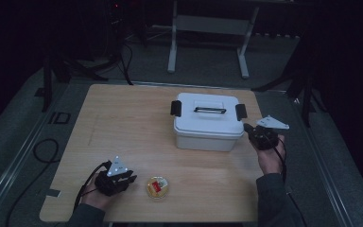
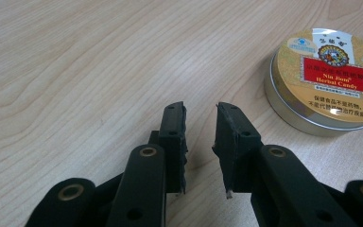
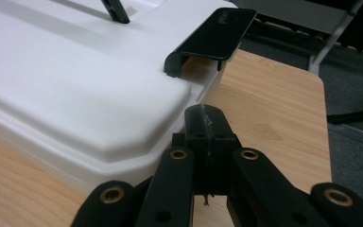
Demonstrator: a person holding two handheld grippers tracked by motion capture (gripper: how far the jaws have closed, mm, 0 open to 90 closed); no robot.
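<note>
Wood-grain table (image 1: 123, 123), rectangular white plastic box (image 1: 209, 121) centre-right, long axis left-right, lid latched, round gold tin (image 1: 158, 187) lower centre lying flat, left gripper (image 2: 201, 118) slightly parted beside tin, right gripper (image 3: 203, 118) closed, empty, beside box's corner.

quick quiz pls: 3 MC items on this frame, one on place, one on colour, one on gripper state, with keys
1. Where does the candy tin lie?
A. on the box lid
B. on the table, just right of the left gripper
C. at the table's far edge

2. What colour are the latches of the white storage box?
A. black
B. red
C. white

3. How do the right gripper jaws stand?
A. wide apart
B. clamped on the tin
C. shut, holding nothing

Answers: B, the high view shows it beside that gripper; A, dark clips on both box ends; C, the right gripper view shows jaws pressed together beside the box.
</note>
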